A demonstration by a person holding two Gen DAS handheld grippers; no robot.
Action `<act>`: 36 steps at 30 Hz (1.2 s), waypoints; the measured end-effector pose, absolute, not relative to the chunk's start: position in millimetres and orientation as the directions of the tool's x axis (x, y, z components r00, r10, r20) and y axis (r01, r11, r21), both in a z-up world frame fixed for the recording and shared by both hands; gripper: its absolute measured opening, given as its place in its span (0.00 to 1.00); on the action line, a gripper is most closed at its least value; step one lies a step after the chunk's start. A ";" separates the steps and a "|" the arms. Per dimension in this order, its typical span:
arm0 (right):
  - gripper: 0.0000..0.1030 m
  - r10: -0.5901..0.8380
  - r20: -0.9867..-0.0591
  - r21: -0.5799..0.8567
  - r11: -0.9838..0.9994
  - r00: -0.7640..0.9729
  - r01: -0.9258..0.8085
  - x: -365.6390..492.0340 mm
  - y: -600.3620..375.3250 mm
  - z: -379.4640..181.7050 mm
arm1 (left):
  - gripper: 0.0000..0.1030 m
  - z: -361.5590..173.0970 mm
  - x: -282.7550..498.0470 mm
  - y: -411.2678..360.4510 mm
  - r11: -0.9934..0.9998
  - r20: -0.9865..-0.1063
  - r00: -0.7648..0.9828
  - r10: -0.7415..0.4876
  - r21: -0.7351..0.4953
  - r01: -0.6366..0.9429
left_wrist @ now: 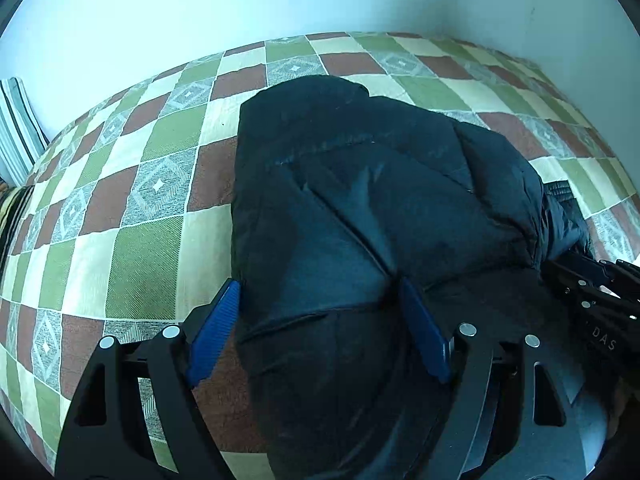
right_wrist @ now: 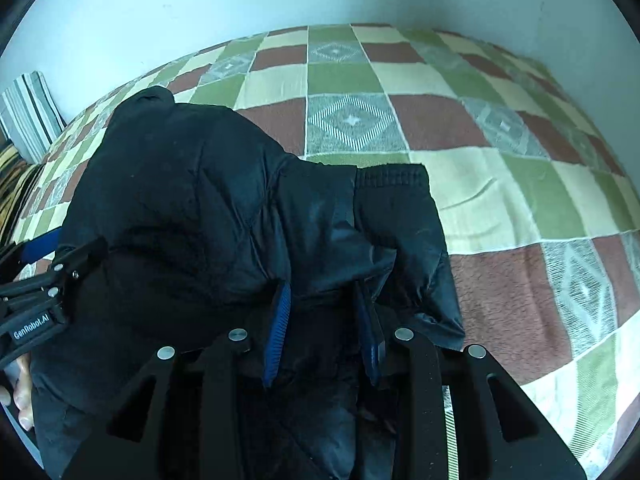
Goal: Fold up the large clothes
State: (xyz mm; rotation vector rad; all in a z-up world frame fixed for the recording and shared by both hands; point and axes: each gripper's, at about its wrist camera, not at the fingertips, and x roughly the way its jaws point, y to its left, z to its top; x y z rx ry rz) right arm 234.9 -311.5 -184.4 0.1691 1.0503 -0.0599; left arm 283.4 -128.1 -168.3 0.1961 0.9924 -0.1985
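Two blue pads of the left gripper (left_wrist: 320, 328) stand wide in the left wrist view, with a thick fold of the dark puffer jacket (left_wrist: 360, 200) bulging between them and pressed against both, so the claw grips a wide bunch of it. The jacket lies heaped on the checked bedspread (left_wrist: 132, 208), and its near part runs under the gripper and out of sight. At the right edge the right gripper (left_wrist: 592, 300) is cut off. A striped cushion (left_wrist: 18, 128) leans at the far left, half out of frame.

From the right wrist, the right gripper (right_wrist: 324, 328) stands narrow, its pads closed on a pinch of the same jacket (right_wrist: 180, 200), whose ribbed cuff (right_wrist: 392, 178) lies just ahead. The left gripper (right_wrist: 44, 280) pokes in at the left, its tips hidden by fabric. Fingertips (right_wrist: 20, 396) show at the lower left edge, mostly cropped.
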 end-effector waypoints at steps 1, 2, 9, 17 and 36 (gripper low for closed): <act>0.30 0.039 -0.867 0.121 0.984 0.497 0.133 236.6 -312.7 -187.4 | 0.78 -171.0 284.7 -128.3 0.965 -0.844 0.530 -0.074 0.073 0.251; 0.30 0.050 -0.866 0.136 0.981 0.498 0.138 237.1 -314.6 -191.1 | 0.78 -174.1 285.6 -128.9 0.967 -0.846 0.529 -0.071 0.072 0.245; 0.30 0.053 -0.850 0.144 0.980 0.523 0.136 232.4 -314.5 -190.0 | 0.78 -169.6 284.7 -128.1 0.966 -0.841 0.535 -0.075 0.071 0.247; 0.34 0.049 -0.812 0.184 0.967 0.582 0.174 199.9 -323.7 -154.7 | 0.77 -131.6 249.7 -111.2 0.975 -0.807 0.581 -0.104 0.033 0.220; 0.35 0.042 -0.846 0.188 0.957 0.531 0.223 136.7 -323.4 -197.0 | 0.79 -174.9 200.8 -106.5 0.968 -0.832 0.529 -0.169 -0.038 0.250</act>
